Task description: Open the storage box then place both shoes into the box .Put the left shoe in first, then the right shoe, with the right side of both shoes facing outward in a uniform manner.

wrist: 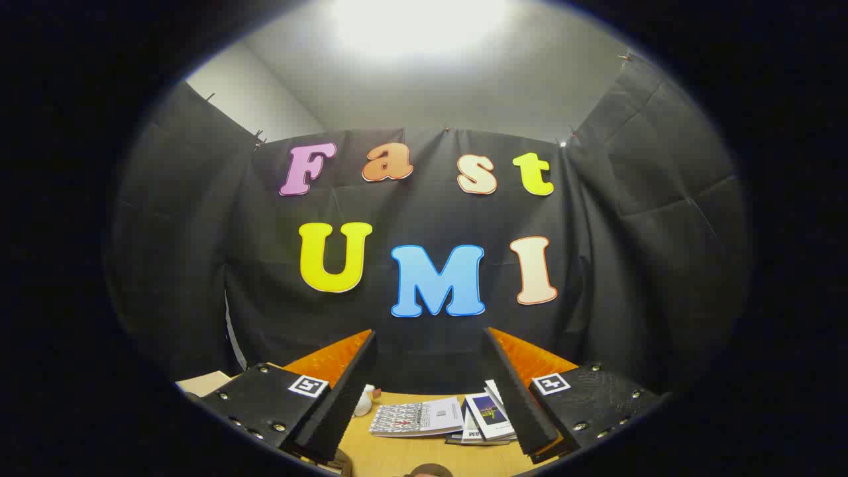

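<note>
Gripper (pixel 429 371) fingers spread wide apart, nothing between them, gripping nothing. It points up and out at the black cloth wall (pixel 424 212), well above the table. Fingers (pixel 344 391) are flat angular plates with a foam-like textured inner face; each base carries a small square marker tag (pixel 309 385).

Wooden table (pixel 411 457), smooth light surface, sits low between and below the fingers. On it: a stack of glossy booklets (pixel 417 417) lying flat, and more fanned ones (pixel 489 416) just beside the right finger. A small white rounded object (pixel 364 401) sits touching the edge of the left finger; can't tell what it is. Shoes and box: can't tell where. A dark rounded shape (pixel 429 471) sits at the near table edge, unidentifiable.
</note>
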Action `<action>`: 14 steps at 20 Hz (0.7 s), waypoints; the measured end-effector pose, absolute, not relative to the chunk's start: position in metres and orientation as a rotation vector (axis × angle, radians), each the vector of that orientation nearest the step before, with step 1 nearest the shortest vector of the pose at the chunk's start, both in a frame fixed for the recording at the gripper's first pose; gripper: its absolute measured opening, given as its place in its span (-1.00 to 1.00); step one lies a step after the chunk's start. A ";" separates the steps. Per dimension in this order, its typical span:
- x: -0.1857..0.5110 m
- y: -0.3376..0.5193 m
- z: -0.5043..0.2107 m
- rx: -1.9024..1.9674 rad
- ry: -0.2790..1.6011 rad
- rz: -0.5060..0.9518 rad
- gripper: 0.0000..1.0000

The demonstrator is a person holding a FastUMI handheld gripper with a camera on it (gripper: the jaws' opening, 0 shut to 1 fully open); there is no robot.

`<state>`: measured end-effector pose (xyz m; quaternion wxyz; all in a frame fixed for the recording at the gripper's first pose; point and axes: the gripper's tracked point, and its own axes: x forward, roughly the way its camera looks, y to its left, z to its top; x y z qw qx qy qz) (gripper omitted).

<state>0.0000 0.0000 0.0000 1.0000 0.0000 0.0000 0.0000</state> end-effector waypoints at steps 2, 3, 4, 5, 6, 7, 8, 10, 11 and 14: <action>0.003 0.005 -0.004 -0.007 0.008 0.015 0.93; 0.003 0.005 -0.007 -0.012 0.019 0.017 0.93; 0.004 0.006 -0.011 -0.017 0.031 0.024 0.92; 0.003 0.008 -0.013 -0.018 0.039 0.031 0.93; 0.002 0.009 -0.015 -0.019 0.043 0.033 0.93; 0.003 0.011 -0.015 -0.010 0.043 0.040 0.93; 0.002 0.015 -0.015 0.003 0.044 0.055 0.93; 0.002 0.017 -0.021 0.007 0.058 0.066 0.93; 0.002 0.017 -0.023 0.002 0.064 0.067 0.93; 0.004 0.015 -0.025 0.008 0.070 0.058 0.93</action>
